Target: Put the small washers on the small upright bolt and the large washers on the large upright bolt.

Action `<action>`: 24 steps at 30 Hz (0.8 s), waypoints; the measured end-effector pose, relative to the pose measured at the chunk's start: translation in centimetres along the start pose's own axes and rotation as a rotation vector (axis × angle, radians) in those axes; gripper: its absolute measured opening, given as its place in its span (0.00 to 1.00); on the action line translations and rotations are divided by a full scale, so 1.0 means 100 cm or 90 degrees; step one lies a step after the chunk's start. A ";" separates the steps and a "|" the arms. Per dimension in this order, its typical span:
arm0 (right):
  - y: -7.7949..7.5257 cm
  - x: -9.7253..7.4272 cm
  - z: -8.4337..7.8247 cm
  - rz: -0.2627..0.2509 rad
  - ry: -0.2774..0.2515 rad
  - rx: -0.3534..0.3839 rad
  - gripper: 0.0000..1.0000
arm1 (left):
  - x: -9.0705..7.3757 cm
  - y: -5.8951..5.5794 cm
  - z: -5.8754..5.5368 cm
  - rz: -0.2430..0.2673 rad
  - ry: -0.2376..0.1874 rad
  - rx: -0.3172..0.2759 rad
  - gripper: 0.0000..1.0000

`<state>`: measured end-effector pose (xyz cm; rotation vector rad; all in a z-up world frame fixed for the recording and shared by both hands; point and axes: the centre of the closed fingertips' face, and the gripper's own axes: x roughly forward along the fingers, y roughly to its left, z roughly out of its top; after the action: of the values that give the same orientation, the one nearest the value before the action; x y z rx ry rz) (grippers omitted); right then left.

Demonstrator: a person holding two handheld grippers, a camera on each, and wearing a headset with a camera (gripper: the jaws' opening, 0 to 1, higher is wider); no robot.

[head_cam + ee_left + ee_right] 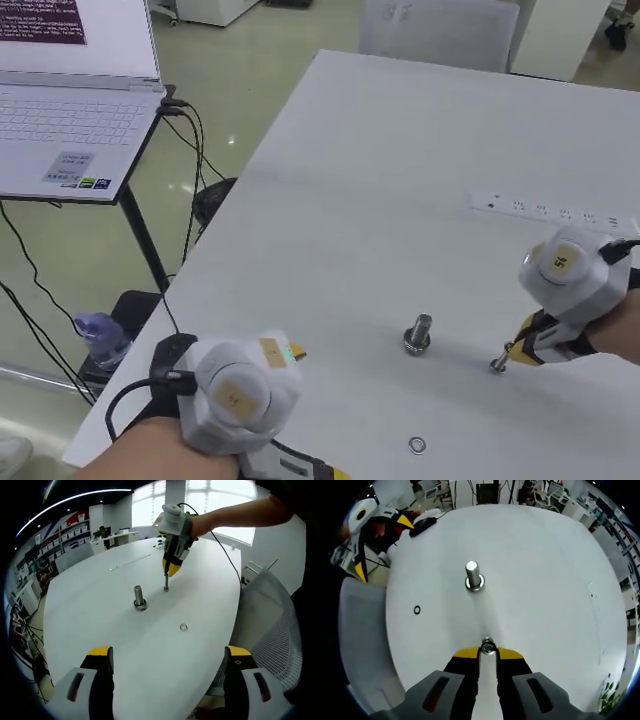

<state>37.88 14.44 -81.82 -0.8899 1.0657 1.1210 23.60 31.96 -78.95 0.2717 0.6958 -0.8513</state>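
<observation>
Hardest to read: R claw (487, 653) has its jaws drawn nearly together w/ a slim gap btwn them. Its yellow tips sit either side of the top of the small bolt (487, 646). A ring-like edge shows at that bolt's top, but can't tell if it's a washer, nor whether the claw is pinching anything. In head view claw tip and small bolt overlap and can't be separated.

The large bolt (418, 335) stands upright mid-tabletop (400, 180), near the small one, w/ a wider collar at its foot (washer or bolt head, too small to tell). One loose washer (417, 445) lies flat toward the person's edge, apart from both bolts and both claws.

L claw (168, 655) is spread wide and empty, held at the near edge, well back from the bolts. In head view its tips are cut off by the bottom of the frame.

Power strip (555, 212) lies on the tabletop's far right, partly behind the R gripper. A laptop (70, 110) sits on a stand to the left, screen cut off at the top. A blurred bottle (100, 335) sits lower down beside the tabletop.
</observation>
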 end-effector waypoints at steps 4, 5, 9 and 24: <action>-0.001 0.003 -0.001 -0.001 0.005 -0.005 0.13 | 0.000 0.001 -0.001 -0.001 0.001 -0.001 0.91; -0.001 0.004 -0.002 0.000 0.006 -0.006 0.13 | 0.000 0.001 -0.001 -0.001 0.002 -0.001 0.91; -0.002 0.008 -0.003 0.001 0.010 -0.008 0.13 | -0.001 0.001 0.000 0.000 0.003 0.000 0.90; -0.001 0.031 -0.010 0.009 0.020 -0.008 0.13 | -0.004 0.002 -0.006 0.006 0.009 -0.005 0.87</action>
<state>38.10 14.25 -85.08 -0.9129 1.0931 1.1303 23.29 32.56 -79.16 0.2732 0.7111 -0.8385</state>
